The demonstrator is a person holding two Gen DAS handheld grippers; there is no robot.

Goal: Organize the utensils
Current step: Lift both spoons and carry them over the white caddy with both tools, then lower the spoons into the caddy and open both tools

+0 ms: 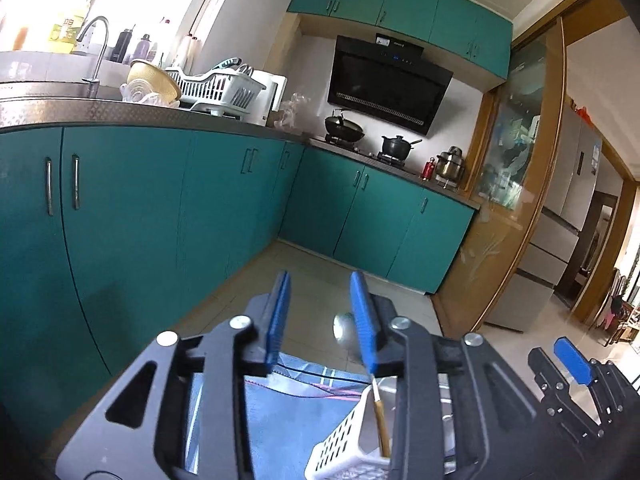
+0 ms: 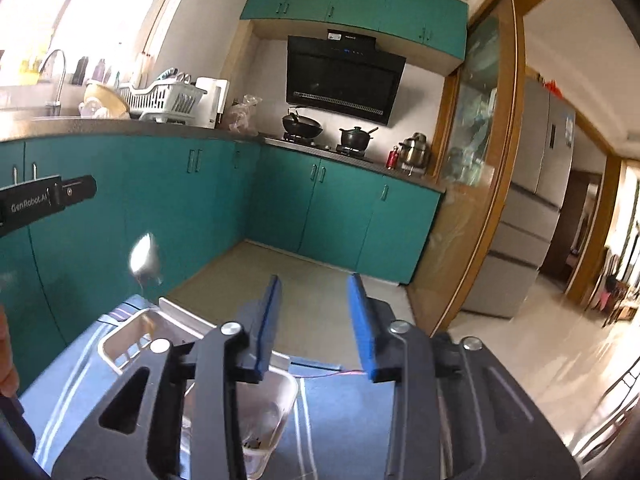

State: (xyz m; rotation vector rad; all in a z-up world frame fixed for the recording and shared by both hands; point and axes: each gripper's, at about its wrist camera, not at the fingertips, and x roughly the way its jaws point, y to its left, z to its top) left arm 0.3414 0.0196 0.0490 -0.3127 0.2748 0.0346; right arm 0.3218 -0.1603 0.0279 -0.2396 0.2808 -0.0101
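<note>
A table under a blue cloth [image 1: 280, 412] fills the bottom of both wrist views, set in a teal kitchen.

My left gripper [image 1: 320, 280] is released: its blue pads stand apart with a clear gap between them. A spoon [image 1: 343, 327] stands just by the inner side of its right pad, shiny bowl up. Neither pad presses on it as far as I can see. The spoon's brownish handle runs down into a white slotted basket [image 1: 344, 436] directly under the gripper. From the right wrist the spoon's bowl is a blur, so I cannot tell whether it is resting or loose.

My right gripper [image 2: 314, 280] is released too, pads apart, with nothing between them. It sits to the right of the left one, over the same cloth. Under it is a clear tub [image 2: 280, 404] with something small and dark at the bottom, too small to make out. To the left of the tub is a metal tray [image 2: 120, 340]; I cannot tell what it holds.

Past the table is tiled floor, then teal cabinets [image 1: 224, 200] in an L. On the counter are a tap [image 1: 96, 48], a yellow bowl [image 1: 154, 78] and a white dish rack [image 1: 216, 86]. On the far stove are a wok [image 1: 344, 128] and a black pot [image 1: 396, 145], under a black hood [image 1: 388, 84]. At the right a doorway shows a grey fridge [image 1: 560, 220].
</note>
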